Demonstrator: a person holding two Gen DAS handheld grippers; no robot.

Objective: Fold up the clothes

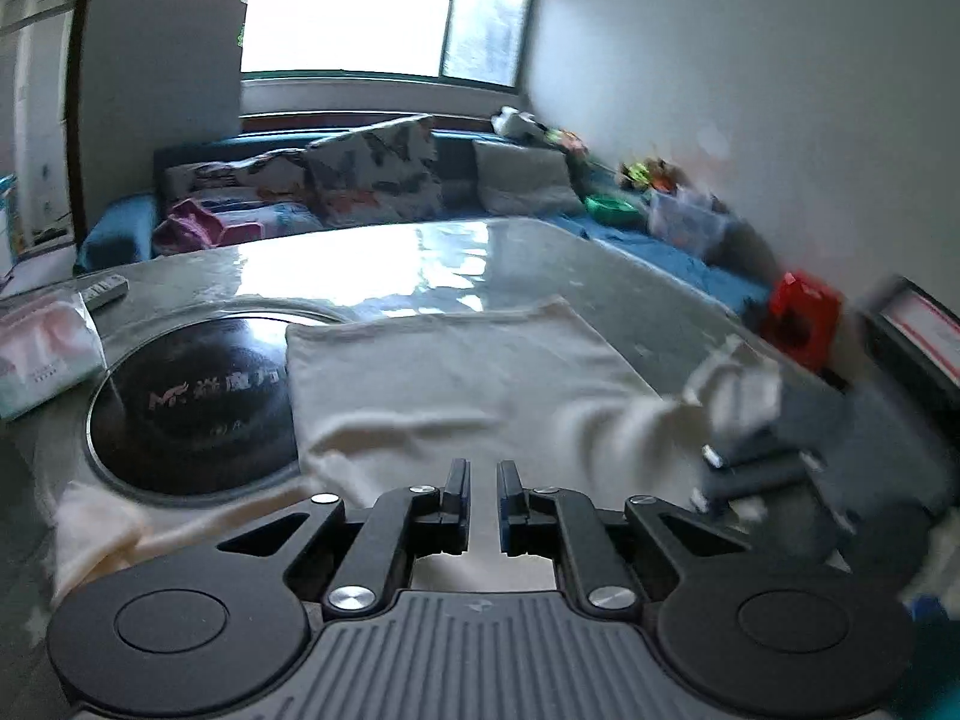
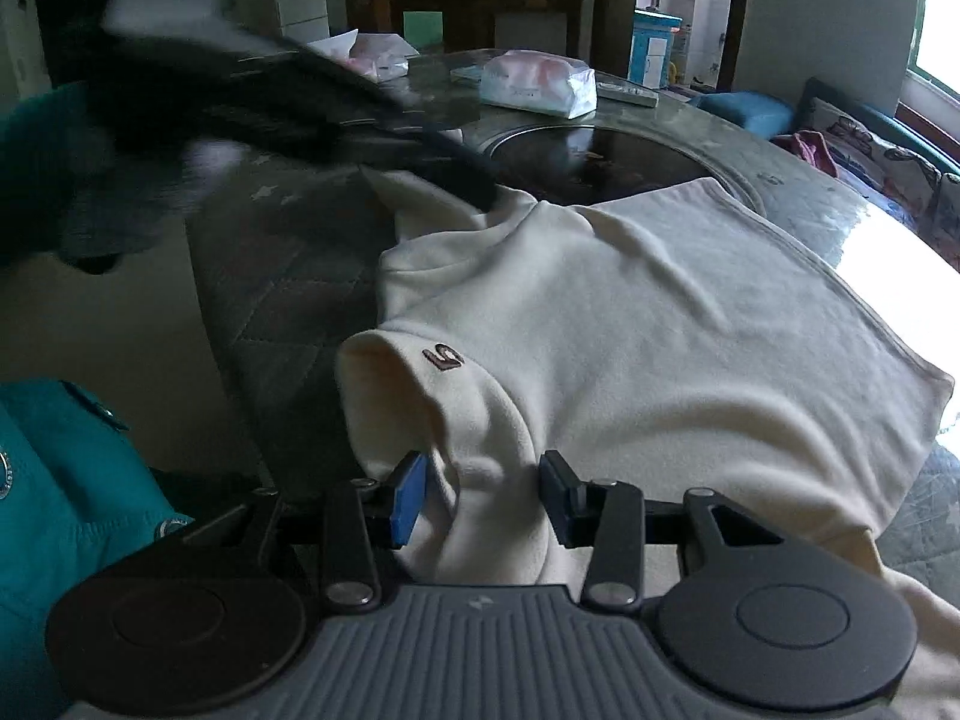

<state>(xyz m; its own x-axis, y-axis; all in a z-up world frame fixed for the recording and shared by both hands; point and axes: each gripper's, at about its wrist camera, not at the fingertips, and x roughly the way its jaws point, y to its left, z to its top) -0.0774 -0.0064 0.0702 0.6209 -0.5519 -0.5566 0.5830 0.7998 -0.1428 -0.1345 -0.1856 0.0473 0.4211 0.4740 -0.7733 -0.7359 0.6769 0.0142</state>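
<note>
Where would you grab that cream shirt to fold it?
Probably at the bunched sleeve end of the cream shirt, coming from the near table edge. That fold stands up off the table, while the body lies flat. The right gripper already straddles it, jaws apart; the left gripper holds nothing.

Window [image 1: 384, 6] backlight blows out, glaring off the table [image 1: 420, 264]; edges smear (fisheye bending).
</note>
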